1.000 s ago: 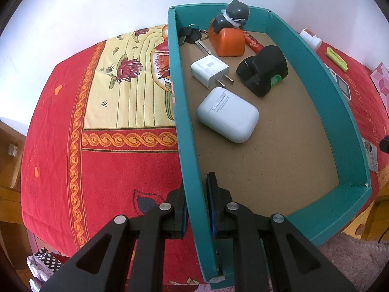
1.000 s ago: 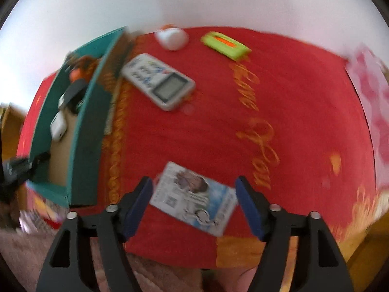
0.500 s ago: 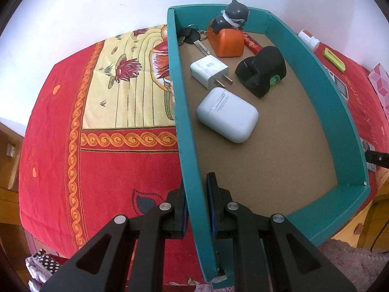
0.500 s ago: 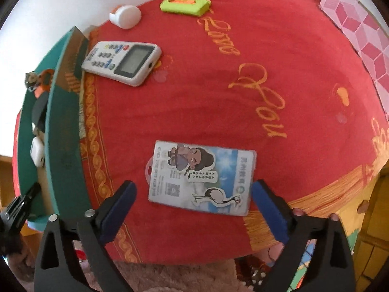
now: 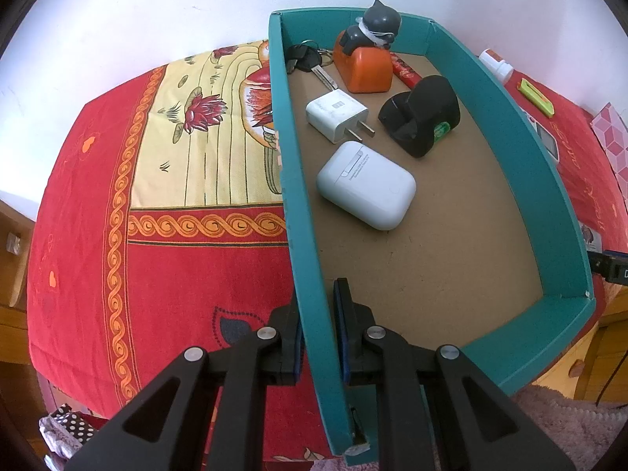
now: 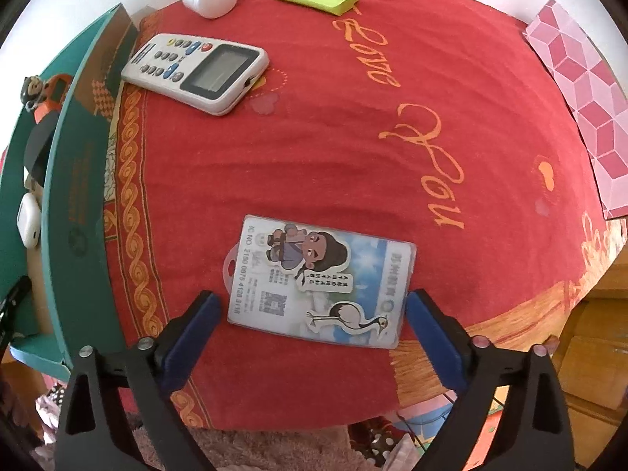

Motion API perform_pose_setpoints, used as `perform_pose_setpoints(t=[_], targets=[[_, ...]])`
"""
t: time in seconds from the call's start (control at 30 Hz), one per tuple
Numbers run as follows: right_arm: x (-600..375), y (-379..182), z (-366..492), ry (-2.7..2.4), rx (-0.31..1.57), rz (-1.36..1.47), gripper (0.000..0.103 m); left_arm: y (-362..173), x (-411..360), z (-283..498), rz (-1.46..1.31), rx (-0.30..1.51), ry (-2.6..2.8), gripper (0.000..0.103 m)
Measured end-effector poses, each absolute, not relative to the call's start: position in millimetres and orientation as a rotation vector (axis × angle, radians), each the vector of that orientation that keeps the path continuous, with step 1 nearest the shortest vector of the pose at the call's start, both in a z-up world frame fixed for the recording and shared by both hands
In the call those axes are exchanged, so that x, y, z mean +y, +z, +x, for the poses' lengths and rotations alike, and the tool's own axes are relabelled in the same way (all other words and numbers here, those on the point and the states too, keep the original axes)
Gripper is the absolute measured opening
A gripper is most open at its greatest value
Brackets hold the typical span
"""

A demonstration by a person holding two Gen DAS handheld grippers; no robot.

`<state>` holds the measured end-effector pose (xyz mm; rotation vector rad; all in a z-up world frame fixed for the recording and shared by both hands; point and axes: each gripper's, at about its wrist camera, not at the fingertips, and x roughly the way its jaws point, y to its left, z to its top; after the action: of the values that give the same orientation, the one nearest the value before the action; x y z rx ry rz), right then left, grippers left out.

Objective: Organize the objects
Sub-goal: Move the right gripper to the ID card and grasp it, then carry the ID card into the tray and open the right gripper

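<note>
Looks like a home room. Red patterned cloth (image 6: 353,149) covers the surface, with wooden furniture (image 5: 15,267) and pink shaggy rug (image 5: 569,428) beside it. Household clutter: AC remote (image 6: 196,70), keys (image 5: 310,61).

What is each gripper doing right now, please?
Left gripper: shut on the teal box, clamping its side wall.
Right gripper: holding nothing, jaws closing, straddling the ID card without touching it.

teal box (image 5: 310,274), red patterned cloth (image 6: 353,149)
</note>
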<state>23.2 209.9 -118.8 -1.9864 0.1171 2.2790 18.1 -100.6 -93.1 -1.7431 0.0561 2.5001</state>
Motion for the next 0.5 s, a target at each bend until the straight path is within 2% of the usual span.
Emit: perform_pose_setpoints(t=[0.17,0.37,0.5], targets=[[207.8,-112.4,30.6,2.297,0.13,-1.971,0.092,-93.0,-100.0,18.2,-1.744,0.062,2.499,0.012],[222.7,-98.6,44.2,2.365,0.394,-1.931,0.092,-93.2,-100.2,18.0,-1.744,0.063,2.499,0.012],[229.2,-91.2,51.9,2.373,0.492,-1.909,0.091,-93.2,-100.1,18.0,-1.744,0.062,2.499,0.012]])
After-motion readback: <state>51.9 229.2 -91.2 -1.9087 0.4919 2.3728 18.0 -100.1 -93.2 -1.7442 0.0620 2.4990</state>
